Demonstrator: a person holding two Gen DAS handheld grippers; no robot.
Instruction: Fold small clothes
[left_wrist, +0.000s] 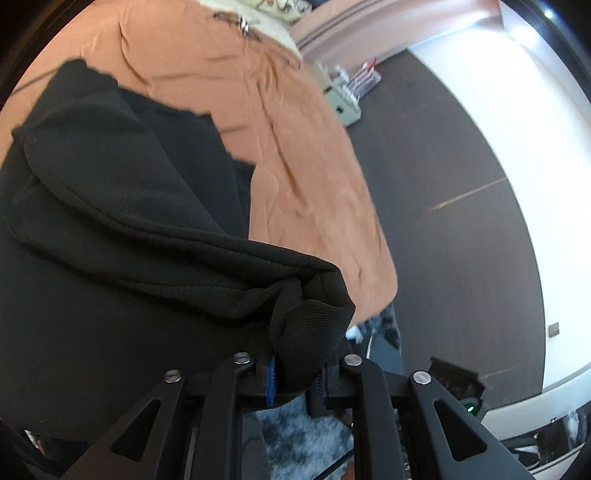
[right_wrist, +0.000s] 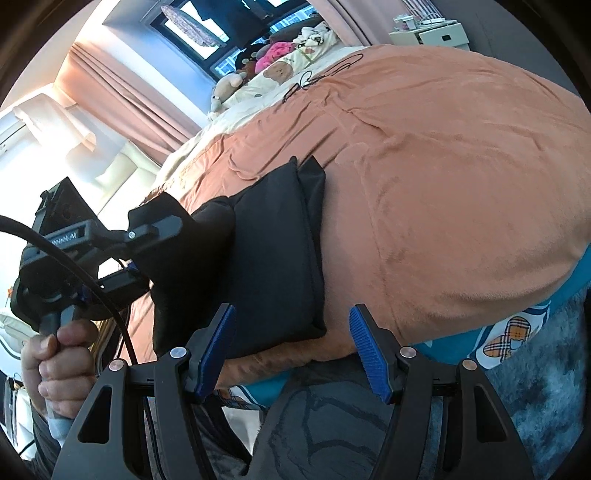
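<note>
The black garment (right_wrist: 273, 254), soft knit with a ribbed hem, lies partly folded into a thick rectangle on the bed's plush orange blanket (right_wrist: 461, 206); the left claw (left_wrist: 295, 373) is clenched on a bunched ribbed corner; the right claw (right_wrist: 291, 347) hangs released just beside the fold, blue ridged pads (right_wrist: 365, 347) apart.

The left tool (left_wrist: 295, 373) is clamped tight on a bunch of black fabric (left_wrist: 310, 325), gripped by a bare hand (right_wrist: 59, 365). The right tool (right_wrist: 291, 347) hangs with fingers spread wide, holding nothing.
</note>
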